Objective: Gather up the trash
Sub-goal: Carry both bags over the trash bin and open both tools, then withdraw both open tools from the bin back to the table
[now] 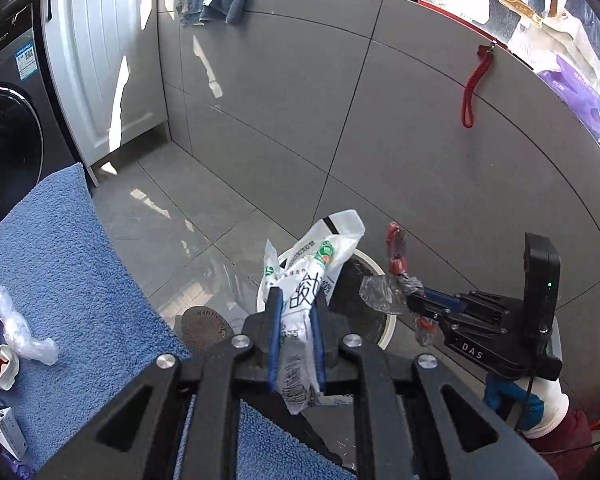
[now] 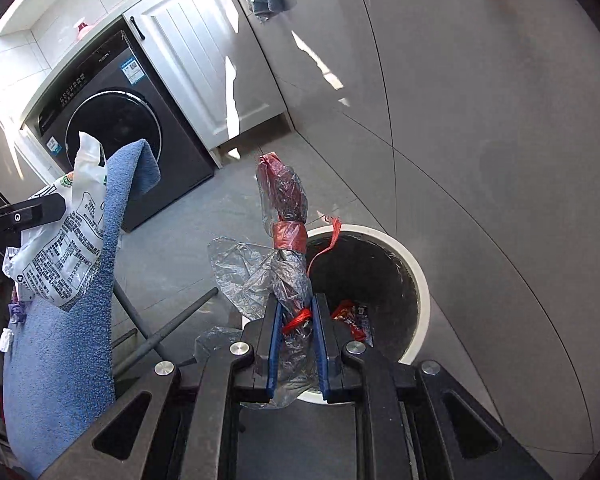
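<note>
Holding both pieces of trash above the bin, I have the left gripper with its fingers pinching a white printed wrapper, and the right gripper with its fingers pinching a clear plastic bag twisted around something red and tied with red string. Risk one, in my judgement: the wrapper stands crumpled and long, and only part of it sits over the rim, so a release here could drop it on the floor beside the bin. Risk two: the plastic bag is light and limp, with a loose flap off to one side; it may cling to a finger or drift past the rim when released. Risk three: the two grippers are near each other over a narrow opening and could collide. The bin is white-rimmed, dark inside, and already holds a red wrapper. More scraps lie on the blue towel.
</note>
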Available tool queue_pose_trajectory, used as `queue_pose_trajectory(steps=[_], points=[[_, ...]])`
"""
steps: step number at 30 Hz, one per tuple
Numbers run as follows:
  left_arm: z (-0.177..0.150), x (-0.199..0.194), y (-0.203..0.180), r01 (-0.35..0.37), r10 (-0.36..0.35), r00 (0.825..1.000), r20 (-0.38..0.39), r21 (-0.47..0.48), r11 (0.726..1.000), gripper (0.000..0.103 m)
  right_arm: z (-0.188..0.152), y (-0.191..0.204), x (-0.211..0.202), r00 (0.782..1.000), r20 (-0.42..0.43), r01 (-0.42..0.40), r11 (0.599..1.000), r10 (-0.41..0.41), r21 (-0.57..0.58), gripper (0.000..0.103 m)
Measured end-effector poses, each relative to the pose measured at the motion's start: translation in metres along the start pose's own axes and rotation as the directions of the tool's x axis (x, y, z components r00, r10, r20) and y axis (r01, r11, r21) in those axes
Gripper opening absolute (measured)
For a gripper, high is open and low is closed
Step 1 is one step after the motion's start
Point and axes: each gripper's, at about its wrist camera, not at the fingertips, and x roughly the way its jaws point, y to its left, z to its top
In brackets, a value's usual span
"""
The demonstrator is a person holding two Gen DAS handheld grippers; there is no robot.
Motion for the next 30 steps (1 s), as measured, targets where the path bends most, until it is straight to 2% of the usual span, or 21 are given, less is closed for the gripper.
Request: queue_pose_trajectory(steps=[10,11,12,13,14,16,17,23,30], points=[[0.020,0.076,-0.023,0.032,-0.031,0.998,-0.057,0.001,0.999,0.014,0.012,-0.018,0.043,0.997,-0.060,0.052,0.998,-0.050,0.029,0.018],[0.020,0.081,-0.023,0.034,-0.034,0.997,-0.064,-0.003,0.999,0.017,0.012,-0.020,0.045,0.996,-0.065,0.059,0.998,-0.057,0.036,0.021],[0.020,0.085,-0.023,0.035,-0.036,0.997,-0.070,-0.009,0.999,0.019,0.012,-0.022,0.047,0.995,-0.069,0.068,0.997,-0.065,0.042,0.030],[0.019,0.087,-0.022,0.039,-0.039,0.997,-0.072,-0.012,0.999,0.027,0.012,-0.025,0.048,0.995,-0.070,0.078,0.996,-0.074,0.046,0.041],[0.020,0.089,-0.022,0.043,-0.043,0.997,-0.070,-0.014,0.999,0.035,0.012,-0.025,0.047,0.994,-0.069,0.084,0.995,-0.081,0.048,0.044],[0.021,0.090,-0.021,0.050,-0.052,0.997,-0.064,-0.024,0.998,0.042,0.009,-0.029,0.045,0.994,-0.066,0.089,0.995,-0.086,0.052,0.046],[0.021,0.091,-0.021,0.052,-0.053,0.997,-0.064,-0.028,0.998,0.042,0.008,-0.031,0.043,0.994,-0.064,0.092,0.994,-0.088,0.053,0.046],[0.019,0.067,-0.020,0.053,-0.053,0.998,-0.025,-0.021,0.998,0.042,0.008,-0.025,0.025,0.994,-0.033,0.110,0.994,-0.109,0.030,0.046],[0.003,-0.003,-0.013,0.002,0.000,0.997,0.077,-0.014,1.000,0.042,0.014,0.001,-0.024,0.990,0.081,0.120,0.993,-0.119,-0.009,0.046]])
